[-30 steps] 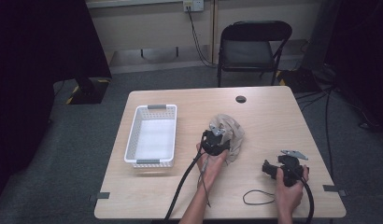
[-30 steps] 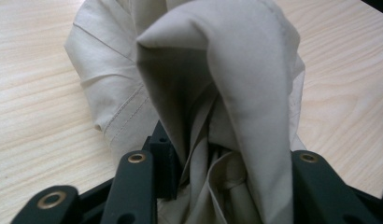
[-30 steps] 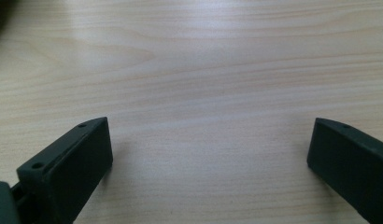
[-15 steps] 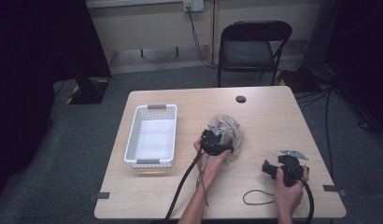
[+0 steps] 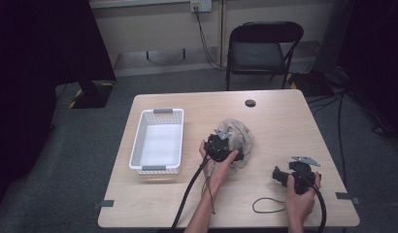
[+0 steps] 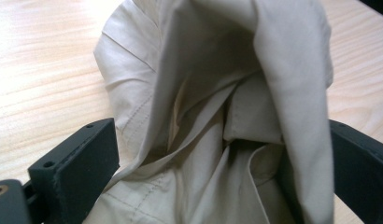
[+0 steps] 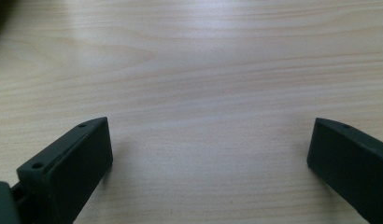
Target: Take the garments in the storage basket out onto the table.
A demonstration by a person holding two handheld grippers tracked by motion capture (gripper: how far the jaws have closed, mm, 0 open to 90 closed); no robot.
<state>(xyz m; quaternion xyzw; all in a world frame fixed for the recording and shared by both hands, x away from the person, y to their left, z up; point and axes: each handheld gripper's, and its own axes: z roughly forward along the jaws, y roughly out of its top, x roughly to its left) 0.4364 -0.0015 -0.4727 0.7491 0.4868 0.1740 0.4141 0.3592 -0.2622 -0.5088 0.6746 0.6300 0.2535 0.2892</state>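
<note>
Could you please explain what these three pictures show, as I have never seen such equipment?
A person at a table holds a two-jaw claw in each hand. The high view looks down from above; the other two come from cameras riding on each claw. On the table lie a white basket, a crumpled beige cloth and a thin black loop. The left claw sits at the cloth: its jaws have just been opening and stand wide, with cloth folds between them, seemingly not pinched. The right claw is open over bare wood, holding nothing.
</note>
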